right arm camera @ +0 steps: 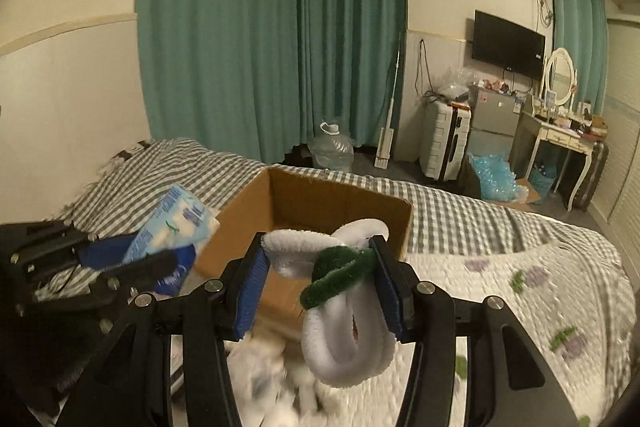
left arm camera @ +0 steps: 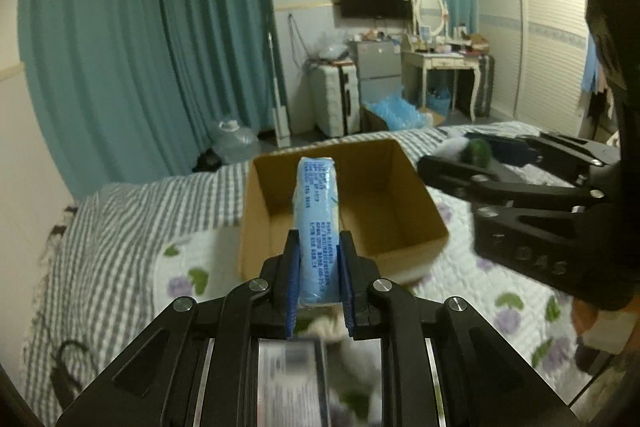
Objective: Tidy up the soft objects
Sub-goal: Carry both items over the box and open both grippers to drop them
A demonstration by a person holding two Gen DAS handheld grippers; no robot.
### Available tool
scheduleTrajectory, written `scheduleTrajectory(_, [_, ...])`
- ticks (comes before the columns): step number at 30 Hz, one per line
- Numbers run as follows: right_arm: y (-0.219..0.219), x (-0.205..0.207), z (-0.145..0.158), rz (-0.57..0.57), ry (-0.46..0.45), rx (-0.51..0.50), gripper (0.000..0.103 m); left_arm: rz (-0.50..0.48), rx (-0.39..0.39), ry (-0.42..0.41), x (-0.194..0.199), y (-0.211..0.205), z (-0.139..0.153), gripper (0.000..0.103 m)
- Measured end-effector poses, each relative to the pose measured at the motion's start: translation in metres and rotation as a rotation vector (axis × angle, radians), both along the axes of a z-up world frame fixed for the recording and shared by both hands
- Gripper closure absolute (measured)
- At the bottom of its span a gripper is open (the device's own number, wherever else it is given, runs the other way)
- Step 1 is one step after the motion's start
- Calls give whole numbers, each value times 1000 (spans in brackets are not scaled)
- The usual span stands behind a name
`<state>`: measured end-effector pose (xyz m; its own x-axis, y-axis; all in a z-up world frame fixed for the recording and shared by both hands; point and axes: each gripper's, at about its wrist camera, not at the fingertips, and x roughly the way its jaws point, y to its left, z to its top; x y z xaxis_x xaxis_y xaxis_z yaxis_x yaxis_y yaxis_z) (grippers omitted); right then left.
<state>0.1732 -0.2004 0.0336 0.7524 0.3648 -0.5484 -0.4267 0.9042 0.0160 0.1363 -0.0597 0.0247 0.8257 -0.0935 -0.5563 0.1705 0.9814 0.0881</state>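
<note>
My left gripper is shut on a light blue tissue pack, held upright over the near edge of an open cardboard box on the bed. The pack also shows in the right wrist view. My right gripper is shut on a white and green fuzzy plush, held just before the box. The right gripper also shows in the left wrist view, to the right of the box. The box looks empty inside.
The bed has a grey striped sheet and a white floral quilt. Blurred white soft items lie below the grippers. Beyond the bed stand teal curtains, a water jug, a suitcase and a dresser.
</note>
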Motion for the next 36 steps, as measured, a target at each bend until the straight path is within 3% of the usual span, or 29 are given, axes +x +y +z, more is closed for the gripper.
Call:
scheduleTrajectory(8, [11,84,-53,-27,81,39,50,2,46,19,86,-6,-39,82])
scheduleTrajectory(9, [10,90,-58,-34,87,48,45,-4,33,34,95,-3,-45,76])
scheduleTrajectory(10, [7,94,-62,-43,95,60,30,-6,25,46,101,-2,-49,69])
scheduleTrajectory(12, [-3,99,-69,-57,106,100,19,-7,14,68,115,0,-58,45])
scheduleTrajectory(18, [-20,87,-56,-107,67,88,14,16,18,30,117,-4,-61,43])
scheduleTrajectory(23, [-34,47,-10,-140,11,78,8,30,4,-19,91,5,-31,41])
scheduleTrajectory(26, [-36,11,24,-149,-46,56,6,33,-9,-84,59,14,1,26])
scheduleTrajectory(29, [-37,-27,51,-140,-77,30,2,36,-35,-173,17,27,36,22])
scheduleTrajectory(33, [-33,-75,66,-121,-100,-5,2,24,-51,-232,-34,41,69,21])
scheduleTrajectory(36, [-27,-103,60,-112,-97,-20,2,52,-59,-245,-63,52,74,21])
